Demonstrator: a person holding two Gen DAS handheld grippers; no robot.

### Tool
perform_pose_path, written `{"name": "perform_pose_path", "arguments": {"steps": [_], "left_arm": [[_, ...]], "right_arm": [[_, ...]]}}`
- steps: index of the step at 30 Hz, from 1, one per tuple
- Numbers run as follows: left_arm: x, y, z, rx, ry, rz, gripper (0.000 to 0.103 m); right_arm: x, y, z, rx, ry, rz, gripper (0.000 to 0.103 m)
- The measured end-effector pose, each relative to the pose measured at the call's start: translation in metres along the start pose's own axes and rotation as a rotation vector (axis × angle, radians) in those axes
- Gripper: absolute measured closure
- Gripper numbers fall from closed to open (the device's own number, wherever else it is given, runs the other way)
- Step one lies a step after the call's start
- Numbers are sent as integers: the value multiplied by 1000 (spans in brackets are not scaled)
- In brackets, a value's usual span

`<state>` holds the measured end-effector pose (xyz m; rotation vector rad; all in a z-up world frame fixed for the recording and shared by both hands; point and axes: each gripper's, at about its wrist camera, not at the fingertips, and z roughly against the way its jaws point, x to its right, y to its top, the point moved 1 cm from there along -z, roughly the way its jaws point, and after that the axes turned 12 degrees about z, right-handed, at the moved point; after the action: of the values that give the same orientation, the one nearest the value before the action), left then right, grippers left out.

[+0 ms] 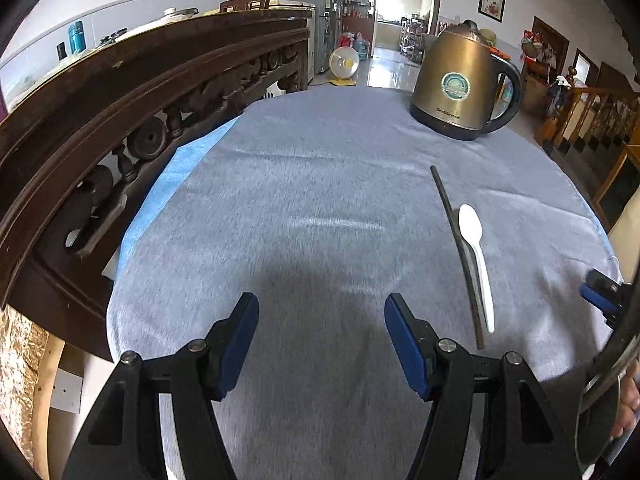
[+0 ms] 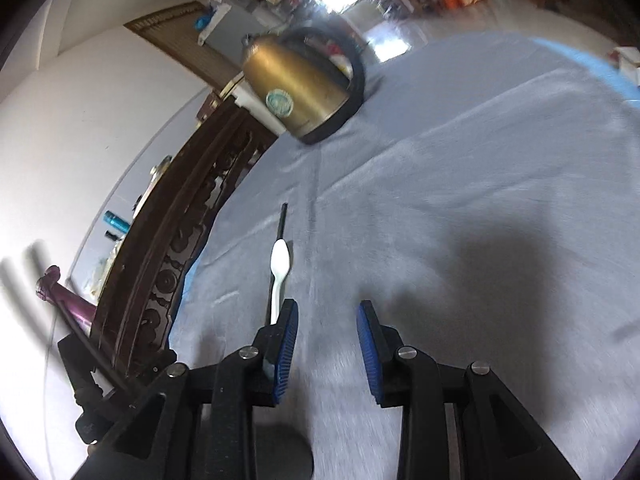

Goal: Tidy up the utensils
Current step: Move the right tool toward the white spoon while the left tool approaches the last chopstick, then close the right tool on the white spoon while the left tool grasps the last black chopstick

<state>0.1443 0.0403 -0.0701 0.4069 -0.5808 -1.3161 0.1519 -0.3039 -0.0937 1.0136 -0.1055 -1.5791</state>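
While poised over the grey cloth (image 1: 320, 200), left claw (image 1: 320, 312) released, nothing between pads. Right claw (image 2: 327, 322) also released, narrower gap, empty. White spoon (image 1: 476, 256) and dark chopstick (image 1: 456, 248) side by side, touching, right of left claw, just left-ahead of right claw. Kettle (image 1: 460, 80) far ahead.

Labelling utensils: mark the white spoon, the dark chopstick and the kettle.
white spoon (image 1: 470, 222): left wrist view, on the bowl.
dark chopstick (image 1: 444, 196): left wrist view, on the upper shaft.
kettle (image 1: 456, 80): left wrist view, on the body.
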Motion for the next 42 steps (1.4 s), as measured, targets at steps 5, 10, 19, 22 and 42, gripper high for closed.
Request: {"name": "perform_pose_path", "arguments": {"steps": [5, 10, 19, 22, 42], "left_arm": [[2, 10, -15, -19, 9, -5, 37], [2, 22, -26, -32, 12, 5, 37], [11, 55, -38, -20, 3, -4, 37], [16, 67, -48, -29, -5, 1, 37], [144, 104, -144, -195, -154, -136, 37]], "right_arm": [[-6, 26, -57, -76, 38, 50, 70], [-23, 46, -98, -135, 66, 115, 70], [-47, 61, -158, -222, 71, 229, 70], [-59, 62, -166, -232, 61, 301, 90], [-2, 72, -82, -58, -128, 234, 98]]}}
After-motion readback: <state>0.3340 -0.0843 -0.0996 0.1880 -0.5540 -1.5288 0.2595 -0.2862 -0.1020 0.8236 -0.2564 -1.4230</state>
